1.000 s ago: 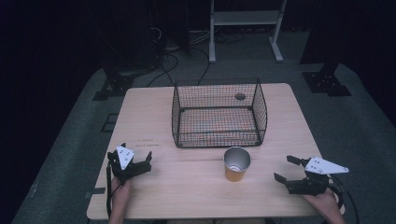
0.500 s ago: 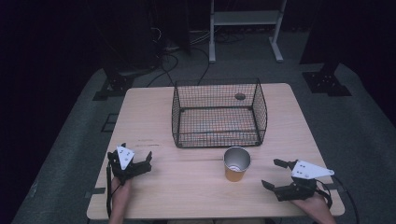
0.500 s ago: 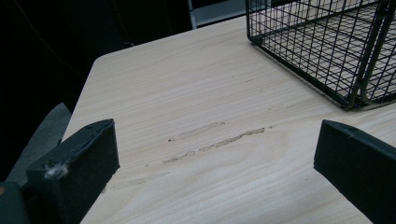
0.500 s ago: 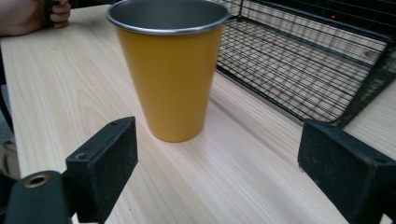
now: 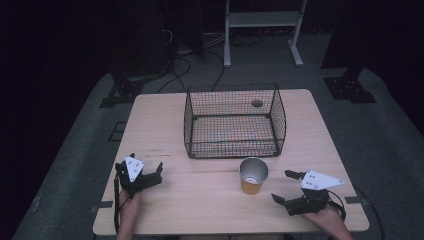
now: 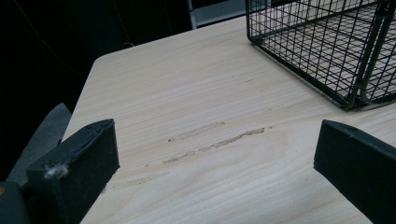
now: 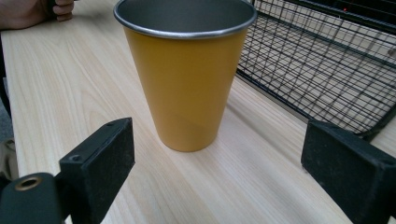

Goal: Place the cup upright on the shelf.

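An orange cup (image 5: 253, 176) with a metal rim stands upright on the wooden table (image 5: 200, 215), just in front of a black wire basket (image 5: 234, 122). My right gripper (image 5: 287, 186) is open, low over the table to the cup's right, its jaws pointing at it. In the right gripper view the cup (image 7: 184, 70) stands a short way ahead, between the spread jaws and apart from both. My left gripper (image 5: 146, 169) is open near the table's front left, nothing between its jaws. The left gripper view looks at bare table (image 6: 196, 135) and a corner of the basket (image 6: 336, 46).
The basket is empty apart from a small dark round spot (image 5: 257, 103) seen through its back right. A white frame (image 5: 262, 25) and dark stands rise from the floor behind the table. A hand (image 7: 32, 11) shows far off in the right gripper view.
My right gripper has moved left and a little toward the front edge, closing the distance to the cup. The left gripper, cup and basket have stayed put.
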`<state>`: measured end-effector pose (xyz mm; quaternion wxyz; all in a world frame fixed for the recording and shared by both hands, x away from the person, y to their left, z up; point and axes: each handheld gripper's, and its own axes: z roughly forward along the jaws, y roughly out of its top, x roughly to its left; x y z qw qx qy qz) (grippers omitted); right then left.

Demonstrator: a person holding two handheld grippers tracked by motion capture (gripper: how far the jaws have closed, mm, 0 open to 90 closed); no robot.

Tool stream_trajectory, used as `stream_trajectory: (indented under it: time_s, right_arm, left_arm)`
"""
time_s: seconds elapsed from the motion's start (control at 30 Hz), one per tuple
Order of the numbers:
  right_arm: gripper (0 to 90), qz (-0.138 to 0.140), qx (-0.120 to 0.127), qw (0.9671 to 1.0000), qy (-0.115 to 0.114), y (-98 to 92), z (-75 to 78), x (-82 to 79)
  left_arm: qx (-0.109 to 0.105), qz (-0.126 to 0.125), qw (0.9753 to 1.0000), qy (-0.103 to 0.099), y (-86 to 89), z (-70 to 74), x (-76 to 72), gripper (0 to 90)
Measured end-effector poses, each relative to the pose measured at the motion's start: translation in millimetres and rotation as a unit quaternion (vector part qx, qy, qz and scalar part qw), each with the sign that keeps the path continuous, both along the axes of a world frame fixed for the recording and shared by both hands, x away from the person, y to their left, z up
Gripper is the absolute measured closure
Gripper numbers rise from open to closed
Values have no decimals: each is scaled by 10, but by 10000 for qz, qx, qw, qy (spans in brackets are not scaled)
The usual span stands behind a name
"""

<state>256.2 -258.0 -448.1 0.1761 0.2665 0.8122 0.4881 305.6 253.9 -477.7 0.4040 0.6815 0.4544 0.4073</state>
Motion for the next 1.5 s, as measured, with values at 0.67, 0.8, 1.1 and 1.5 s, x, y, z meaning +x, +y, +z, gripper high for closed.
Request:
stream_trajectory:
  time_s: [0.67,0.8,1.1,1.5]
  right_arm:
    - [25,84,-48,9999,86,376,-5,202]
    - [25,183,-81,9997,113,474,-23,227]
    - [25,233,-276,9993,6,705,6,335]
    - [126,356,-173,9992,85,775,114,433]
  left_arm:
    - [-4,-5,10000,-5,1,0,1,0]
    - [-8,-4,10000,-4,1,0,1,0]
    - [-18,-2,10000,-8,2,0,2,0]
    - [-19,-10,10000,-10,2,0,3,0]
